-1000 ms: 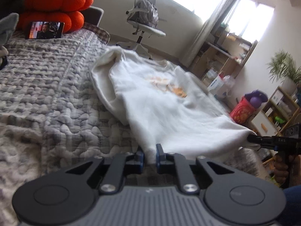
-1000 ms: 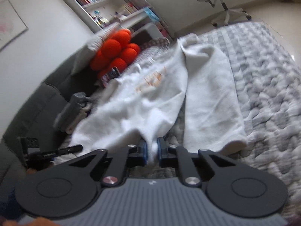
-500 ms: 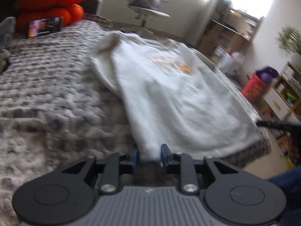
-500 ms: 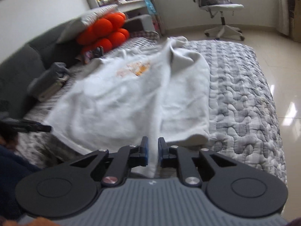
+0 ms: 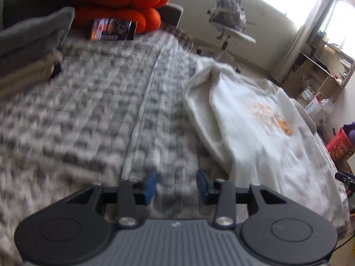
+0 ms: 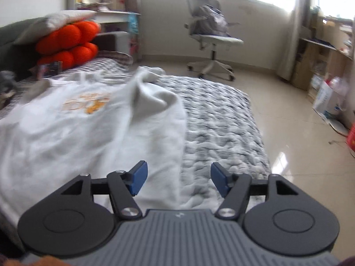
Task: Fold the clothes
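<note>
Jaws of both grippers stand apart, nothing between the blue pads in either view.

Left wrist view: left gripper (image 5: 176,185) hovers low over the grey quilted blanket (image 5: 88,110) on the bed, its jaws spread with only blanket visible in the gap. White sweatshirt (image 5: 266,137) lies flat to the right of the gripper, front side up, an orange print (image 5: 273,117) showing on the chest. Its near hem lies just right of the right-hand pad; contact cannot be judged. One sleeve (image 5: 204,119) is folded along the left edge of the garment. At the far end of the bed, orange cushions (image 5: 124,2) are stacked, with a dark printed box (image 5: 114,31) leaning in front of them. A white office chair (image 5: 233,26) stands on the floor beyond the bed. Much of the blanket is motion-blurred.

Right wrist view: right gripper (image 6: 178,180) is held above the near right part of the sweatshirt (image 6: 66,137), jaws wide apart. The left pad sits over white cloth, the right pad over bare blanket (image 6: 221,122). The garment's right edge runs between the two pads. A bunched fold of sleeve (image 6: 155,93) rises in the middle of the cloth. The orange print (image 6: 88,104) faces up. Cushions (image 6: 68,42) and chair (image 6: 210,37) appear behind, with tiled floor (image 6: 299,133) to the right.
</note>
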A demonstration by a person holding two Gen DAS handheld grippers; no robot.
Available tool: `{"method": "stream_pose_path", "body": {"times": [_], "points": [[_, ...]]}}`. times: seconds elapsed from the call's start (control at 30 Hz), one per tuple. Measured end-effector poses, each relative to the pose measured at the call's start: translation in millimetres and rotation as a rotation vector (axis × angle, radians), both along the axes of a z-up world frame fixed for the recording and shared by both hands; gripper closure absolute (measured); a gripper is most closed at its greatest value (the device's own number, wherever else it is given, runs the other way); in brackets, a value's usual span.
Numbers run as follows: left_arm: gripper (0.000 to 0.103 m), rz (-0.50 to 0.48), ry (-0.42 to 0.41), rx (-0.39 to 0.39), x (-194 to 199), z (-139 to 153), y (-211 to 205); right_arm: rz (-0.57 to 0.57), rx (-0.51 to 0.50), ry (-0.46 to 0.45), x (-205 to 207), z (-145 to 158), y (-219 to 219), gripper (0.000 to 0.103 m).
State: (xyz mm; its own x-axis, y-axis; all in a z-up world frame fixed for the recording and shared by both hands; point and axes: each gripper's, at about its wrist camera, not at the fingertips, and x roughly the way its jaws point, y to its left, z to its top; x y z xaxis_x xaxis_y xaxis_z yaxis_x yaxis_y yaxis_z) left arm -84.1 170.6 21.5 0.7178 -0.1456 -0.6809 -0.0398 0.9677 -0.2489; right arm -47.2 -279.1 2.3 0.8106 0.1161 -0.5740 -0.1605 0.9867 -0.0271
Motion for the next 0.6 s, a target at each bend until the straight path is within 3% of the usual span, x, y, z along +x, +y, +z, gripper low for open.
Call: {"method": "stream_pose_path", "body": {"times": [0.07, 0.13, 0.2, 0.23, 0.33, 0.43, 0.6], "points": [[0.055, 0.006, -0.026, 0.046, 10, 3, -8, 0.027, -0.010, 0.013, 7, -4, 8, 0.038], [0.052, 0.018, -0.042, 0.088, 20, 3, -16, 0.053, -0.020, 0.025, 14, -8, 16, 0.067], [0.052, 0.028, -0.052, 0.128, 31, 1, -26, 0.065, -0.044, 0.029, 19, -9, 22, 0.077], [0.051, 0.028, -0.051, 0.140, 36, 0, -30, 0.058, -0.069, 0.023, 21, -8, 24, 0.089], [0.051, 0.031, -0.068, 0.172, 48, 1, -39, 0.035, -0.124, 0.003, 28, 0, 27, 0.101], [0.050, 0.039, -0.072, 0.184, 58, 3, -42, 0.012, -0.214, -0.043, 31, 10, 25, 0.103], [0.044, 0.048, -0.083, 0.170, 60, 7, -36, -0.029, -0.275, -0.100, 34, 28, 11, 0.103]]}}
